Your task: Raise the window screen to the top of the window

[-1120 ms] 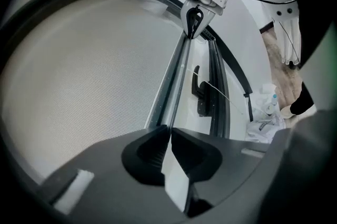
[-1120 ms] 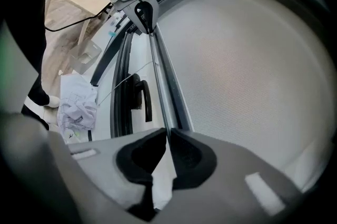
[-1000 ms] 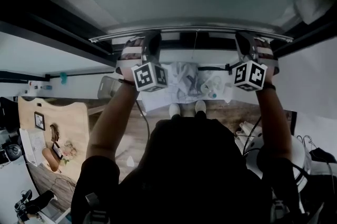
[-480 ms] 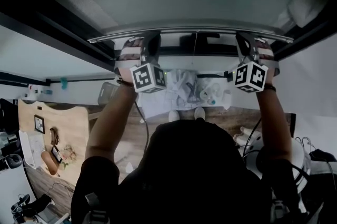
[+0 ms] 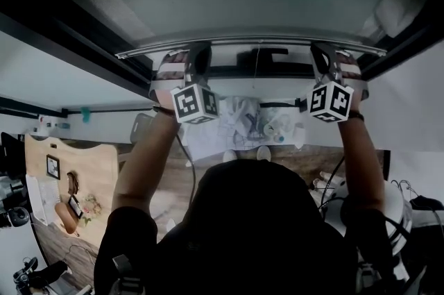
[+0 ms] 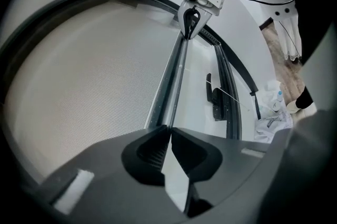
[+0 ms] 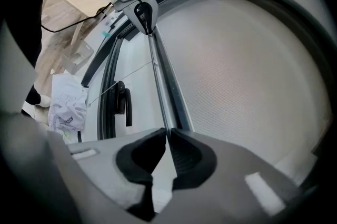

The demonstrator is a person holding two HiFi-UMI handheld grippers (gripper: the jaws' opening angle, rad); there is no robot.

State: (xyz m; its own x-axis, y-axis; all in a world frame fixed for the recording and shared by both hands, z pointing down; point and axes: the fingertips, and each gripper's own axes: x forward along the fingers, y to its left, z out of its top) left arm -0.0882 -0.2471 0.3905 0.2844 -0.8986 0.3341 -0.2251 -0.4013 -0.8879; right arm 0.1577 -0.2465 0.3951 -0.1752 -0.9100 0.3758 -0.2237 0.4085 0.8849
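Observation:
The window screen is grey mesh [image 6: 89,75] [image 7: 237,59] with a silver bottom rail [image 5: 257,41] [image 6: 171,86] [image 7: 162,91]. In the head view the rail runs across the top of the picture, and both raised arms reach up to it. My left gripper [image 5: 198,61] [image 6: 170,130] is shut on the rail's thin edge towards its left end. My right gripper [image 5: 322,59] [image 7: 167,134] is shut on the same edge towards the right end. Each gripper view shows the other gripper at the rail's far end, the right gripper [image 6: 190,20] and the left gripper [image 7: 143,15].
The black window frame [image 5: 76,37] borders the screen. A black window handle [image 6: 215,99] [image 7: 125,104] and a thin cord [image 7: 121,80] lie just below the rail. Far below are a table with papers and bottles [image 5: 257,123], a wooden desk [image 5: 69,169] and white equipment [image 5: 395,210].
Both grippers have carried the rail a little higher; in the head view the table and floor below have slid down the picture. The grips on the rail look unchanged.

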